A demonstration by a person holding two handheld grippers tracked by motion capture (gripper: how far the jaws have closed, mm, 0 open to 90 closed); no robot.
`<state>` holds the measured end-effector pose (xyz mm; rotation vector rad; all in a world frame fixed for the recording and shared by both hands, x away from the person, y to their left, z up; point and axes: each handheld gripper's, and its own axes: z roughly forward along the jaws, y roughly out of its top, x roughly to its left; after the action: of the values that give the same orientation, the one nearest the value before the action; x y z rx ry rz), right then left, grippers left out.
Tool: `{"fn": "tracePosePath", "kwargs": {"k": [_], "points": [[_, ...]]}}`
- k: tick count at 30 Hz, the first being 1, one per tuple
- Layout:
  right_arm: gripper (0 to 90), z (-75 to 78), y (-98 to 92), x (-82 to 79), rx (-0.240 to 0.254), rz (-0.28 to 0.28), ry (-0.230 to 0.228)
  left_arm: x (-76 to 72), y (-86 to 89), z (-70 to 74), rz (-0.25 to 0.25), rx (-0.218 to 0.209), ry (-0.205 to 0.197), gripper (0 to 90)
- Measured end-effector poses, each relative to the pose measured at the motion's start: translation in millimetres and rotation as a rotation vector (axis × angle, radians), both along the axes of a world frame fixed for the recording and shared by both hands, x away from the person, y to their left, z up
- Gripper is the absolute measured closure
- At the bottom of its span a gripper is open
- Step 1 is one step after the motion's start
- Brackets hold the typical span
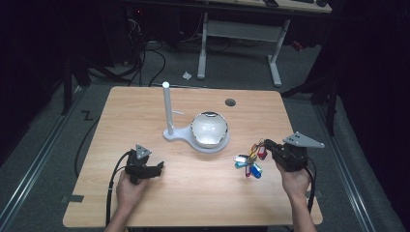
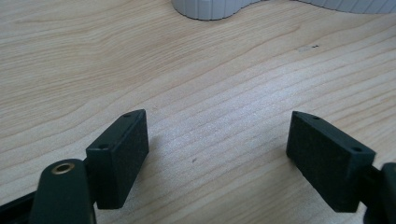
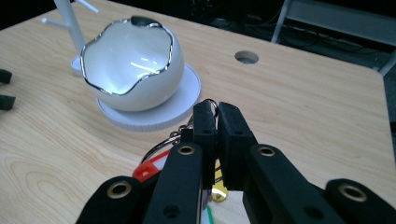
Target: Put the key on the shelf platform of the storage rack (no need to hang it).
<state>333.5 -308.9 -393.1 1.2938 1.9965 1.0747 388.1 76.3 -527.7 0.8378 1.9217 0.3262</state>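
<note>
Fingers (image 3: 215,122) of right gripper (image 1: 269,145) pinched on key bunch (image 1: 250,162), wrist level above table (image 1: 193,203)

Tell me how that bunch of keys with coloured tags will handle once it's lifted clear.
The key bunch will probably dangle and swing, since loose tags fan out below the ring. The right gripper pinches only thin wire, so it may pivot or slip. It looks light for its size.

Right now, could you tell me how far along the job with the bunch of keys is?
Done: the right gripper has shut on the key ring of the bunch of keys, whose coloured tags hang beside it over the table. In hand: the bunch is held near the white bowl. Left, probably: placing it in the bowl or on the white stand. The left gripper is open with nothing between its jaws.
</note>
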Motion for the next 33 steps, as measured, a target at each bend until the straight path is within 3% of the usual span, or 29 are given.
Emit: {"fn": "tracePosePath", "kwargs": {"k": [5, 17, 33], "points": [[87.0, 17.9, -0.8, -2.6, 0.001, 0.013, -0.038, -0.2, 0.1, 0.0, -0.002, 0.000, -0.001, 21.2], [87.0, 52.0, 5.3, 3.2, -0.019, 0.056, -0.073, -0.3, 0.2, -0.1, -0.004, 0.001, -0.001, 21.2], [87.0, 90.2, 22.4, 17.2, 0.016, 0.154, -0.053, -0.8, 0.9, -0.1, -0.008, 0.004, -0.002, 21.1]]}}
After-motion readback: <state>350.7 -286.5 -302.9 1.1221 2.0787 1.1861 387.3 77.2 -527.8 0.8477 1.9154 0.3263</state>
